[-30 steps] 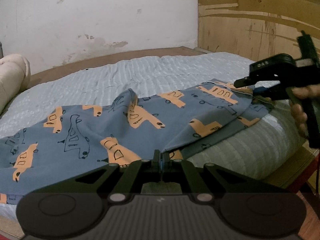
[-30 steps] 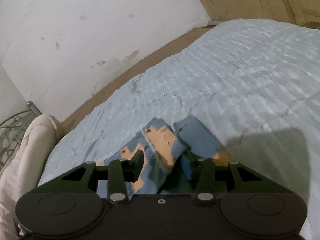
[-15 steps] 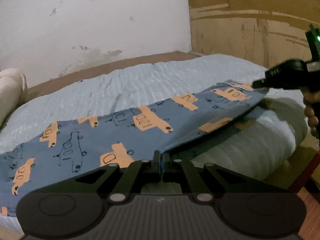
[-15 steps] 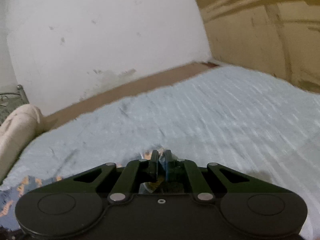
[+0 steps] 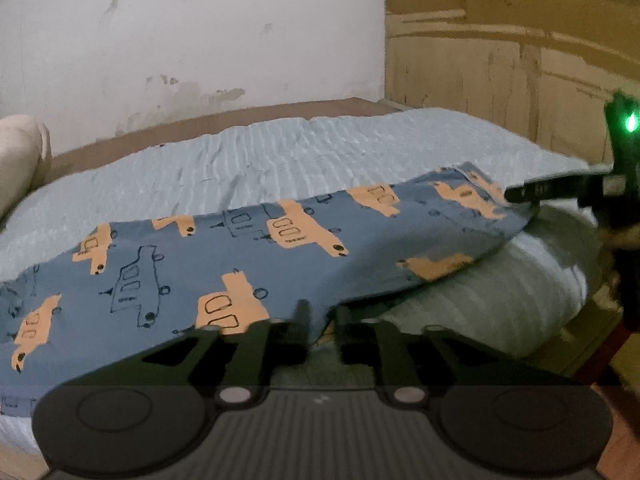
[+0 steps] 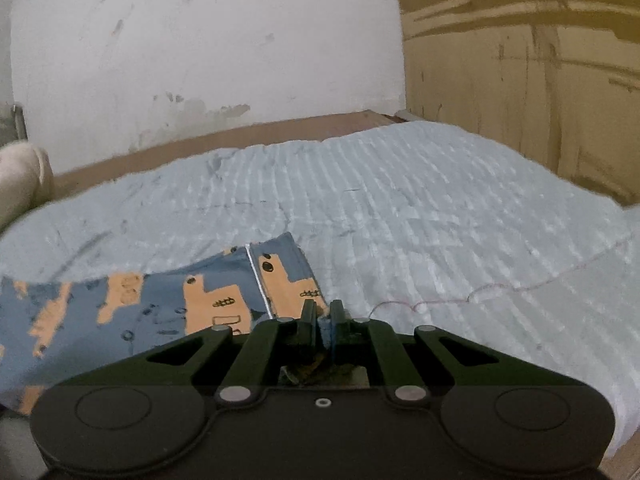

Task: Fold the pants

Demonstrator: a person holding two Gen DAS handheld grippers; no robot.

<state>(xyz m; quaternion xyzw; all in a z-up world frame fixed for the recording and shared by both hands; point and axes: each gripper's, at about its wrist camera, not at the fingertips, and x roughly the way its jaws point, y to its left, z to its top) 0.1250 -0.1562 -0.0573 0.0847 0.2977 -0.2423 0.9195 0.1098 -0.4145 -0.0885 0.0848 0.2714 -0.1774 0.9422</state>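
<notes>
Pants (image 5: 248, 264): right tongs (image 6: 322, 312) pinching hem, left tongs (image 5: 318, 316) seemingly just released.

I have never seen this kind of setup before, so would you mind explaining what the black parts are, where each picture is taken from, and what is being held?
A person holds two black hand-held tools, each with a two-finger gripper and a camera looking along its fingers. The left gripper fills the bottom of its own view; its jaws have just been opening, with the edge of the blue pants with orange vehicle print between them. The right gripper is shut on the pants' far corner, and also shows at the right of the left view. The pants lie spread on a light blue ribbed bedspread.
</notes>
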